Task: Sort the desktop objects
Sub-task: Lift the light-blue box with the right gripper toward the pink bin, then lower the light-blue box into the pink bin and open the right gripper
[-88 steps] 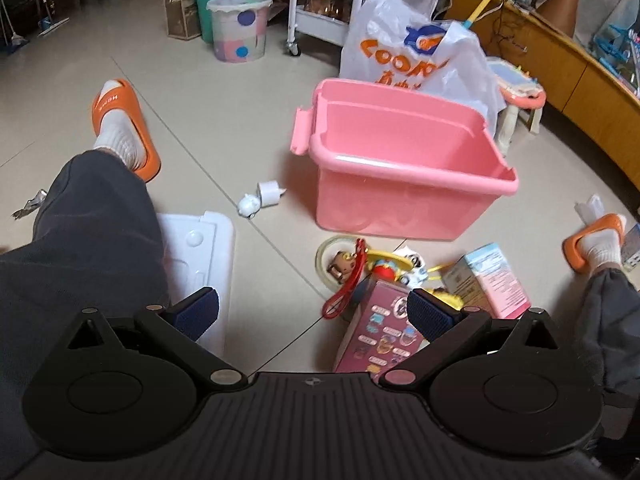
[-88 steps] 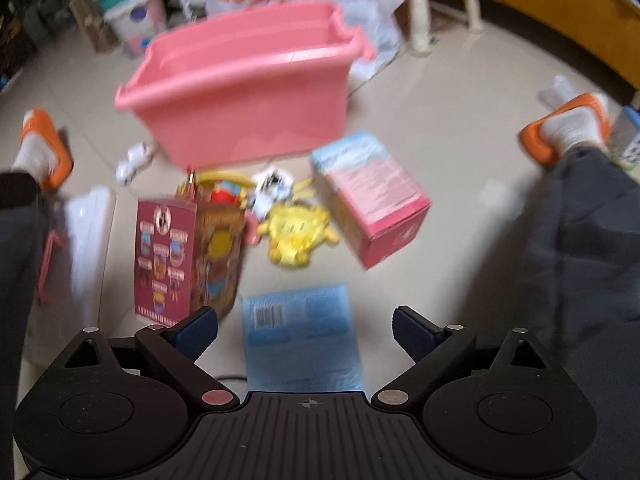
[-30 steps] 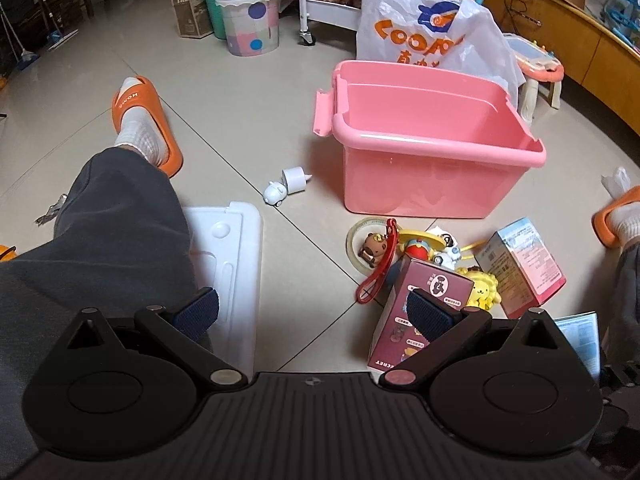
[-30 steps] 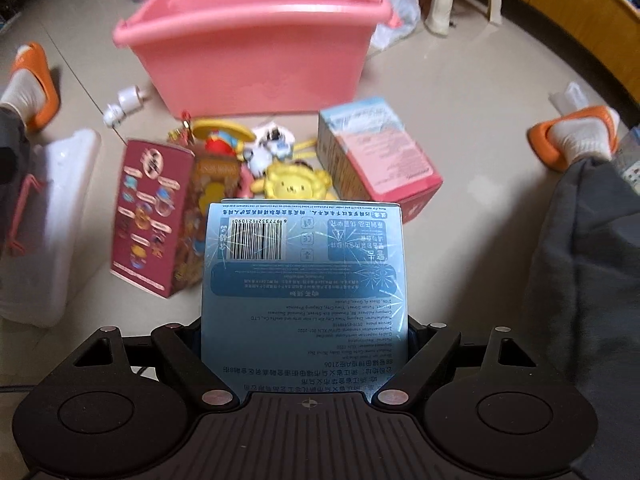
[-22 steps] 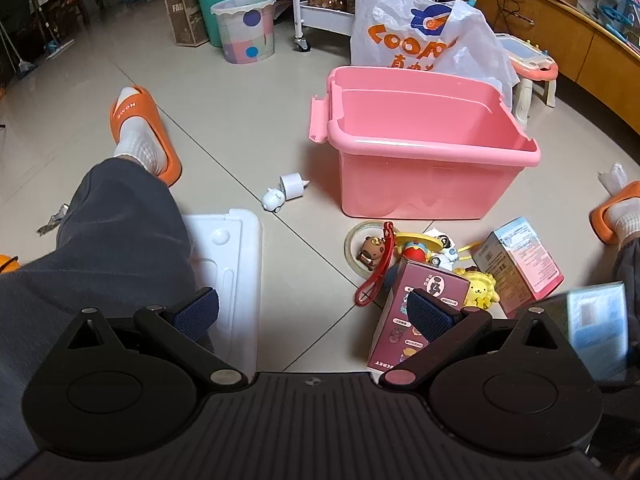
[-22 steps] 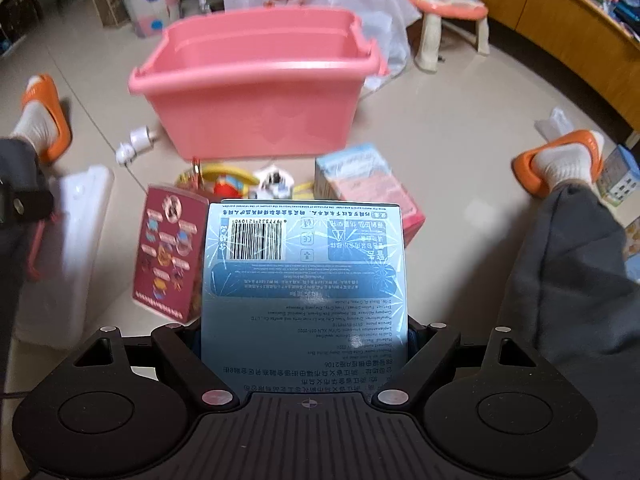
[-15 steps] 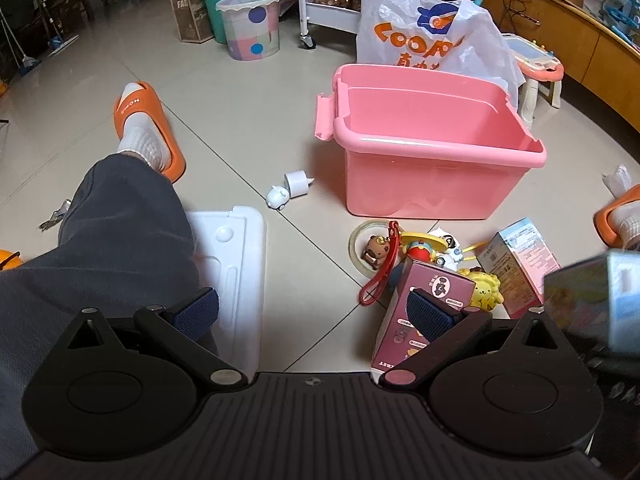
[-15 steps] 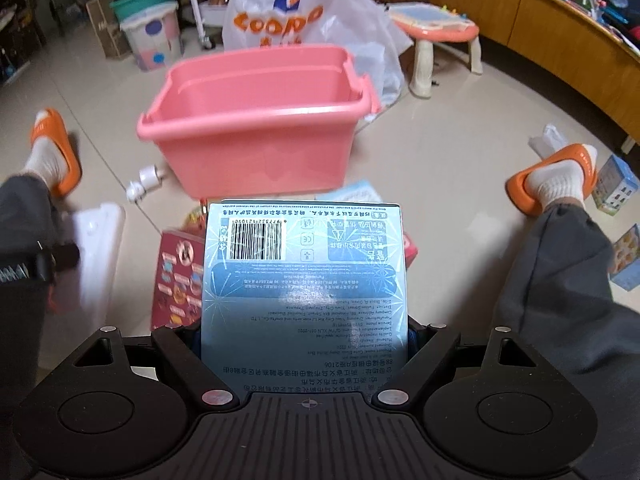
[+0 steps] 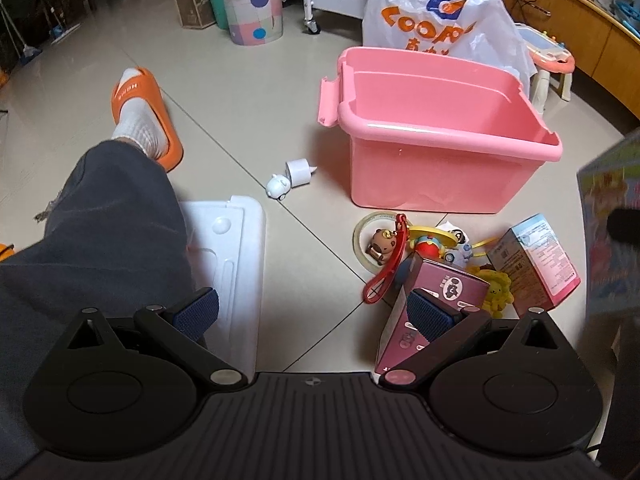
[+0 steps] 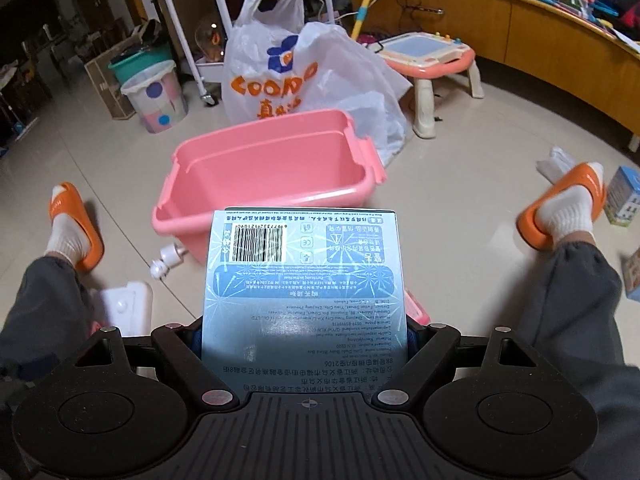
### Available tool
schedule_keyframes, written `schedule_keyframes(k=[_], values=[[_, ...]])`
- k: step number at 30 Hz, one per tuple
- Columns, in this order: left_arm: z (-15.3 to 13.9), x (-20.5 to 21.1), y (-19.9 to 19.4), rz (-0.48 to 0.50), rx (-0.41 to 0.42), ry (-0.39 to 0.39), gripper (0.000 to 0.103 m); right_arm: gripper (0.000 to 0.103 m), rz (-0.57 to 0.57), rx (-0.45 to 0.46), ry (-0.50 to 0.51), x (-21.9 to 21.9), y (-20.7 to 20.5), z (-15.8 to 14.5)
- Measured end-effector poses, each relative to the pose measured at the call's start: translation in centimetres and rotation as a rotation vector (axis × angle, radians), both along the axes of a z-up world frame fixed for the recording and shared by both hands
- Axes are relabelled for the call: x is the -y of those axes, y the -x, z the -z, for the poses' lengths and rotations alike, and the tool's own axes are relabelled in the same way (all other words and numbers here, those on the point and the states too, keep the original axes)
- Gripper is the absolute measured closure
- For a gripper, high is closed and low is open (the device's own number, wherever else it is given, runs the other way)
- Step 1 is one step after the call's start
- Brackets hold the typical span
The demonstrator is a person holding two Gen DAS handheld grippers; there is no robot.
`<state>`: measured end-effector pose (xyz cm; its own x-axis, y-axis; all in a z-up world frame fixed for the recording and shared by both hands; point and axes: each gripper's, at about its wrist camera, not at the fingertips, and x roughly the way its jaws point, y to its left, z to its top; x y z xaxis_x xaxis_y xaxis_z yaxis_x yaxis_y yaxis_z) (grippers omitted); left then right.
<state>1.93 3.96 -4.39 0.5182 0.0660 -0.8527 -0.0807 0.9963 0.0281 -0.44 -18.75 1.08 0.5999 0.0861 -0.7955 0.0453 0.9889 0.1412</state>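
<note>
My right gripper (image 10: 304, 334) is shut on a light blue box (image 10: 304, 280) and holds it in the air, just in front of the open pink bin (image 10: 264, 172). The same box shows at the right edge of the left wrist view (image 9: 612, 224). My left gripper (image 9: 314, 312) is open and empty, low over the floor. Ahead of it lie a maroon box (image 9: 436, 292), a pink and blue carton (image 9: 536, 260), a yellow plush (image 9: 496, 290) and a pile of small toys (image 9: 404, 240) in front of the pink bin (image 9: 436, 128).
A white lid (image 9: 236, 248) lies on the floor beside my left leg (image 9: 92, 220). Two small white toys (image 9: 290, 178) lie left of the bin. Behind it stand a white plastic bag (image 10: 296, 72), a small toy table (image 10: 428, 56) and a dotted wastebasket (image 9: 252, 12). My right foot (image 10: 560, 208) is at right.
My right gripper has closed on the light blue box on the floor and lifted it up and forward toward the pink bin. The left gripper has stayed nearly still and open.
</note>
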Motion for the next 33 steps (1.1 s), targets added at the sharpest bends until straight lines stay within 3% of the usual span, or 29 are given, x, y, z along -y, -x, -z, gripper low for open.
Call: schedule_keyframes(k=[10, 23, 33], values=[[1.5, -0.2, -2.3, -0.035, -0.003, 0.013, 0.000, 0.023, -0.042, 0.020, 0.017, -1.2, -5.4, -0.3], [3.8, 0.3, -5.8, -0.070, -0.021, 0.029, 0.000, 0.023, -0.076, 0.009, 0.071, -3.7, -16.2, 1.1], [4.9, -0.5, -8.0, -0.123, -0.026, 0.045, 0.000, 0.023, -0.121, -0.027, 0.145, -5.6, -22.6, 4.7]])
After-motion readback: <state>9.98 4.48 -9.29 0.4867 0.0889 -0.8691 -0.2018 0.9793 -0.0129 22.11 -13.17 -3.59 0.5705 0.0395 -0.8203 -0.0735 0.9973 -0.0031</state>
